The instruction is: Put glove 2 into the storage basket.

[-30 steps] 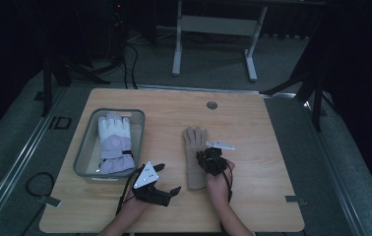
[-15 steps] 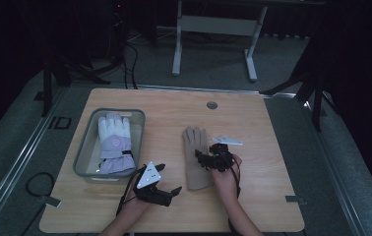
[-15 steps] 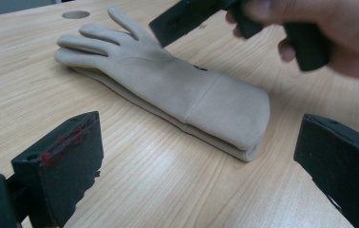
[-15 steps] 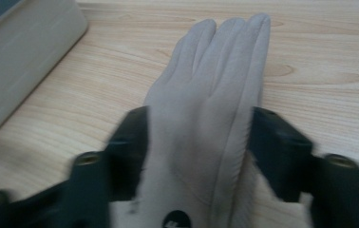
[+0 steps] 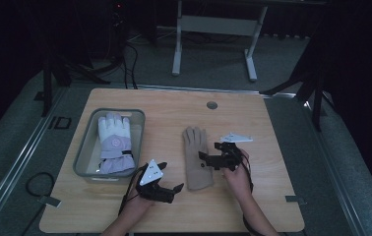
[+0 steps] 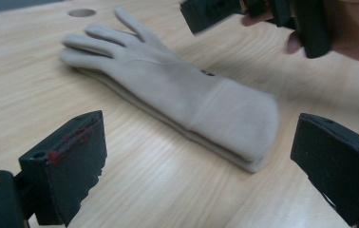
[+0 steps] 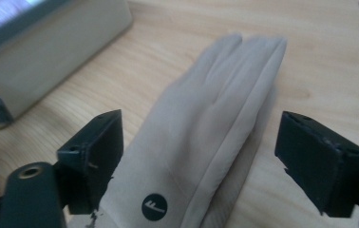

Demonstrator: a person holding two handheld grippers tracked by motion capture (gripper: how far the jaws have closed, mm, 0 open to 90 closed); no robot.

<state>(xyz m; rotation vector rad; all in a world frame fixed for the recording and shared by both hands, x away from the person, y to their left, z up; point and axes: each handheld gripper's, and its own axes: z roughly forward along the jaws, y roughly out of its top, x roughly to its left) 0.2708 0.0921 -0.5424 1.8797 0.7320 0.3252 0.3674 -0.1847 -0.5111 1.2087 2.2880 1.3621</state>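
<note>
A beige glove (image 5: 196, 157) lies flat on the wooden table (image 5: 272, 196), fingers pointing away from me. My right gripper (image 5: 208, 152) hovers at its right side, jaws open and just widened; in the right gripper view the glove (image 7: 225, 95) and its round black logo (image 7: 154, 206) lie below the gap of this gripper (image 7: 206, 156), untouched. My left gripper (image 5: 172, 176) rests open near the cuff's left side. In the left gripper view the glove (image 6: 168, 90) lies beyond the open jaws of the left gripper (image 6: 201, 161), apart from them.
A clear grey bin (image 5: 83, 152) at the left holds a white and lavender winter glove (image 5: 115, 142); its wall (image 7: 40, 71) is close to the beige glove's left. A round hole (image 5: 212, 105) sits near the table's far edge.
My right gripper has moved right and slightly up off the glove's wrist area, and its jaws have spread apart. The glove stays flat on the table. The left gripper has not moved.
</note>
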